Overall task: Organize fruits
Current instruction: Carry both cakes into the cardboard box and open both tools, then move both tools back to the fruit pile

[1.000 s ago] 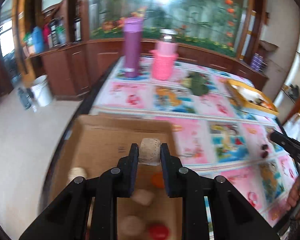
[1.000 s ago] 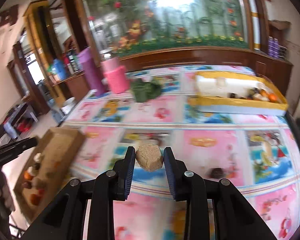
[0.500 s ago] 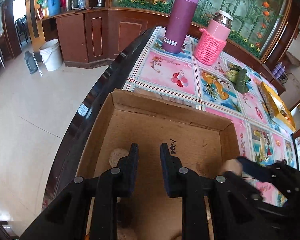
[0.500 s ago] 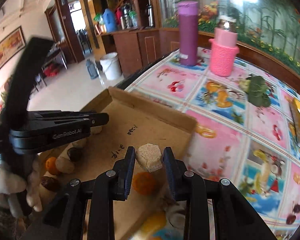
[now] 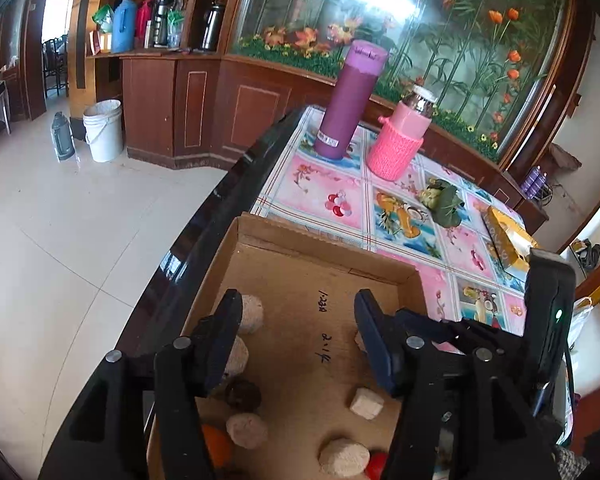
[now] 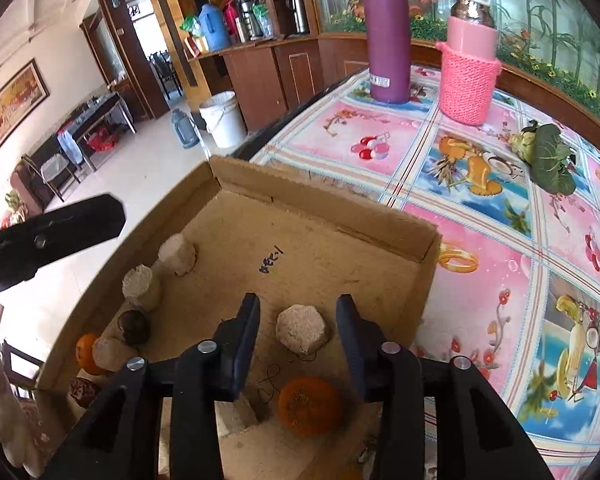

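Note:
A shallow cardboard box (image 6: 332, 216) sits at the table's left edge and also shows in the left wrist view (image 5: 324, 250). It holds several beige foam-netted fruits, an orange (image 6: 310, 405), a dark fruit (image 6: 134, 326) and a red one (image 5: 376, 466). My right gripper (image 6: 298, 326) is open over the box; a beige netted fruit (image 6: 300, 332) lies on the box floor between its fingers. My left gripper (image 5: 296, 328) is open and empty above the box, with netted fruits (image 5: 250, 314) by its left finger.
A purple flask (image 6: 388, 36) and a pink knit-sleeved bottle (image 6: 468, 64) stand at the table's far end. A green leafy vegetable (image 6: 548, 156) lies to the right. A yellow tray (image 5: 508, 240) sits further right. The floor drops off left of the box.
My left gripper let its netted fruit go in the box and opened wide. My right gripper carried its netted fruit over the box, lowered it and opened.

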Tool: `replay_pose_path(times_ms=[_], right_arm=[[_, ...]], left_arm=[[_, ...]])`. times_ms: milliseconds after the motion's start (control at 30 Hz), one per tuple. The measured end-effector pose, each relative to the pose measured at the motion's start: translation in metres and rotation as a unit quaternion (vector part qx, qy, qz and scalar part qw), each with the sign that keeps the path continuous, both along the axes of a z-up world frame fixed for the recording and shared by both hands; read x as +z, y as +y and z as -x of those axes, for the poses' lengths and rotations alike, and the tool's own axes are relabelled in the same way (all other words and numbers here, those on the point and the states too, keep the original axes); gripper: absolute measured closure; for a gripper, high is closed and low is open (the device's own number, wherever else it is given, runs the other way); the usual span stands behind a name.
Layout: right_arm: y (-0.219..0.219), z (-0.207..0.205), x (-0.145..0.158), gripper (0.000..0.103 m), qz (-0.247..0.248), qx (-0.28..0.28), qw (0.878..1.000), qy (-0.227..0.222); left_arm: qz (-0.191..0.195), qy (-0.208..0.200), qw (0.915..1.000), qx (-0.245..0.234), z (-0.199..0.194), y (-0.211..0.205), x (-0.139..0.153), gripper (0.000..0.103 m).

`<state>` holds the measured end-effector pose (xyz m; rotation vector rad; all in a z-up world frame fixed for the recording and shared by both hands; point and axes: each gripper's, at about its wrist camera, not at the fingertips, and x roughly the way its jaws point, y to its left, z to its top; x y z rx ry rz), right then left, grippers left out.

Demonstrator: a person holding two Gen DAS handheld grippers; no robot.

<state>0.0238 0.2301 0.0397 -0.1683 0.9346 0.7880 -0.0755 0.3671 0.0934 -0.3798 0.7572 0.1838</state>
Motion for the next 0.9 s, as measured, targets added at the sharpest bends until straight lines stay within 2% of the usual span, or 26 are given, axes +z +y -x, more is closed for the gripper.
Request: replay_pose_path(times_ms=[67, 167, 233, 433, 567, 733, 900], right_arm=[[-0.011, 0.003, 0.011, 0.057, -0.013, -0.006, 1.000, -0.006], [-0.035, 0.009, 0.028, 0.047, -0.037, -0.021, 0.999, -0.016], [-0.058, 0.016, 0.036, 0.045, -0.053, -0.031, 0.998, -0.020], [-0.125, 0.047, 0.040, 0.042, -0.066, -0.078, 0.994, -0.027], [-0.172, 0.070, 0.037, 0.036, -0.094, -0.127, 0.987, -0.037], [-0.219, 0.087, 0.032, 0.035, -0.095, -0.178, 0.978, -0.054], [-0.249, 0.092, 0.029, 0.034, -0.108, -0.206, 0.971, -0.052]], left_arm=[[-0.005, -0.009, 0.9999, 0.005, 0.012, -0.005, 0.005, 0.045], [-0.018, -0.023, 0.9995, 0.014, 0.031, -0.020, 0.012, 0.041], [-0.035, -0.035, 0.9986, 0.016, 0.045, -0.038, 0.017, 0.030], [-0.114, -0.048, 0.9914, 0.043, 0.075, -0.106, 0.017, 0.012], [-0.135, -0.046, 0.9895, 0.023, 0.083, -0.149, 0.010, 0.012], [-0.204, -0.047, 0.9779, 0.002, 0.088, -0.193, 0.014, 0.012], [-0.223, -0.055, 0.9731, -0.016, 0.095, -0.218, 0.020, 0.012]])
